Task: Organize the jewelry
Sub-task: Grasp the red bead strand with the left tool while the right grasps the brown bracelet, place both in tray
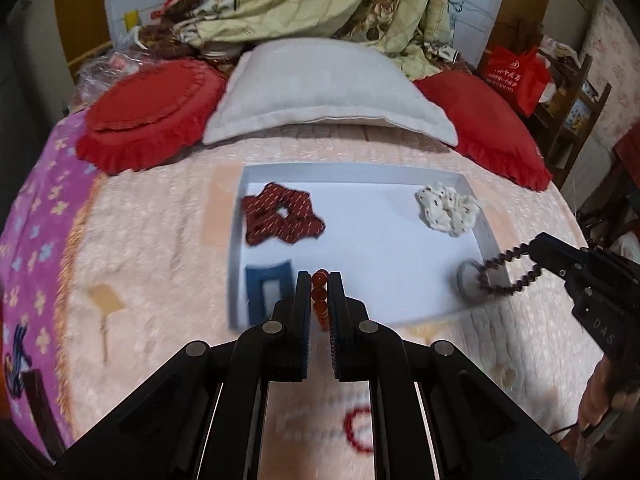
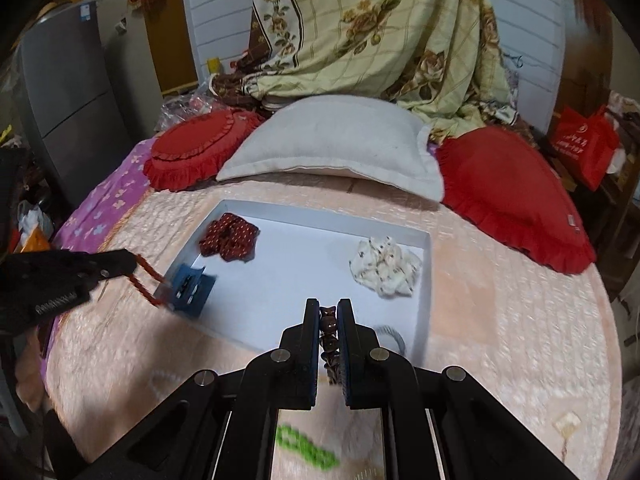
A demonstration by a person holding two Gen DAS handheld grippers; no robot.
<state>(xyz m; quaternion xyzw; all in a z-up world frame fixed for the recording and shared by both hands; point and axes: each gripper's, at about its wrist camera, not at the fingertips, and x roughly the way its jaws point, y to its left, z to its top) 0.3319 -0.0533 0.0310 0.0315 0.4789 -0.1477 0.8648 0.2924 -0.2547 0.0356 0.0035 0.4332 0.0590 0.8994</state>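
My left gripper (image 1: pixel 319 280) pinched tight on orange bead bracelet (image 1: pixel 320 294), right gripper (image 2: pixel 328 312) tight on dark bead bracelet (image 2: pixel 329 334) — both hang near white tray (image 1: pixel 360 170), so beads drop inside.

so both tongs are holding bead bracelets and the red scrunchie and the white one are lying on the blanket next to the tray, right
Not quite. The left tongs grip an orange-red bead bracelet and the right tongs a dark brown one, but the red scrunchie and white scrunchie lie inside the tray, as the left wrist view shows.
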